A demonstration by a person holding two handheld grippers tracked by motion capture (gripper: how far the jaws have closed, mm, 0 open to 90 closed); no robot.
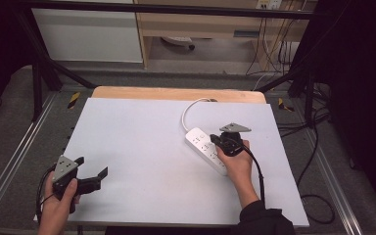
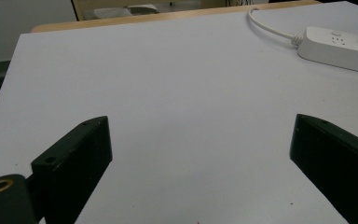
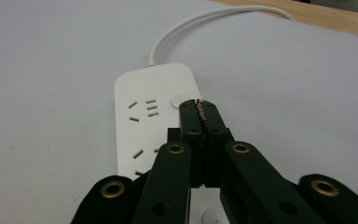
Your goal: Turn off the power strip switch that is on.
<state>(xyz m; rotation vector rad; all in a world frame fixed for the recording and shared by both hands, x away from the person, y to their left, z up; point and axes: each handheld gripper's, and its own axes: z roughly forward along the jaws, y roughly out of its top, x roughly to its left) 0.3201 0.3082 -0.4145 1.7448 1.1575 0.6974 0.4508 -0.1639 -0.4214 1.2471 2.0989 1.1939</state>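
A white power strip (image 1: 200,142) lies right of centre on the white sheet, and its cable (image 1: 190,111) curls toward the far edge. My right gripper (image 1: 214,140) hovers over the strip with its jaws pressed together and nothing between them. In the right gripper view its tips (image 3: 198,103) sit just beside the strip's round button (image 3: 177,100), over the strip (image 3: 142,93). My left gripper (image 1: 92,166) rests at the near left, jaws wide apart and empty. The left gripper view has its jaws (image 2: 200,126) spread over bare sheet, with the strip (image 2: 340,46) far off at the upper right.
The white sheet (image 1: 142,147) covers a wooden table whose far edge (image 1: 176,93) is exposed. Black frame bars (image 1: 44,73) stand at the back corners. Loose cables (image 1: 318,196) lie on the floor to the right. A white cabinet (image 1: 88,34) stands behind.
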